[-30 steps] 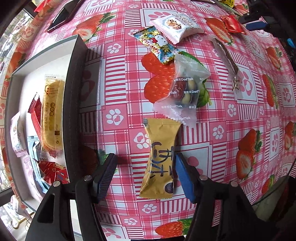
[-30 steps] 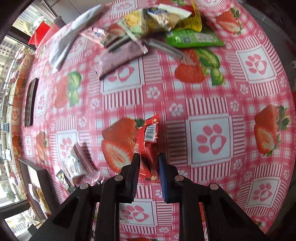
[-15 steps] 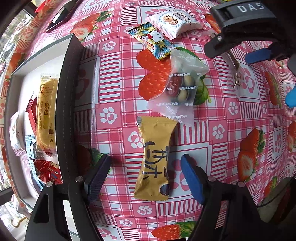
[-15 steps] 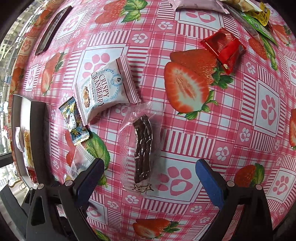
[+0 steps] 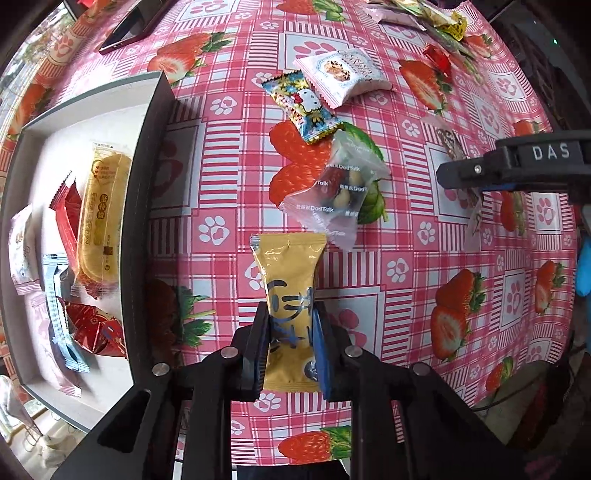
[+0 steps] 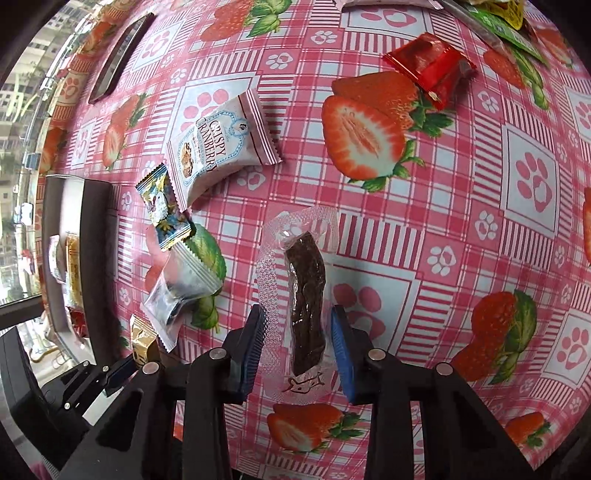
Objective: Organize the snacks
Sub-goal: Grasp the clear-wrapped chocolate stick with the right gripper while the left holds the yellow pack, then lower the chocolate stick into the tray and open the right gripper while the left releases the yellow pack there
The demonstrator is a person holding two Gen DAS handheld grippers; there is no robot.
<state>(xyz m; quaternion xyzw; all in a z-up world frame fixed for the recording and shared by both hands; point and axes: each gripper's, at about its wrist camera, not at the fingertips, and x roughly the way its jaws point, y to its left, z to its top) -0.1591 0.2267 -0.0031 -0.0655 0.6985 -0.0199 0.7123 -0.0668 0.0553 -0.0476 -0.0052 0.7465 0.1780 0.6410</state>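
My left gripper (image 5: 290,332) is shut on a yellow snack packet (image 5: 290,273) lying on the strawberry tablecloth, next to the black-walled tray (image 5: 147,192). The tray holds several snacks, among them a long yellow cake pack (image 5: 101,206). My right gripper (image 6: 298,343) is partly closed around a clear packet with a dark brown strip (image 6: 306,291); the jaws stand beside the wrapper's edges without squeezing it. The right gripper's body (image 5: 517,166) shows at the right of the left wrist view. The left gripper and yellow packet (image 6: 142,345) show at the lower left of the right wrist view.
On the cloth lie a clear DadTalk nut pouch (image 5: 336,192), a Hello Kitty candy (image 5: 301,107), a white Crispy Cranberry pack (image 6: 218,144) and a red packet (image 6: 432,68). A dark phone (image 6: 120,59) lies far left. More snacks (image 5: 424,14) are piled at the far edge.
My left gripper has closed on the yellow packet. My right gripper released the red packet, moved over the dark-strip packet, came lower and narrowed its jaws around it.
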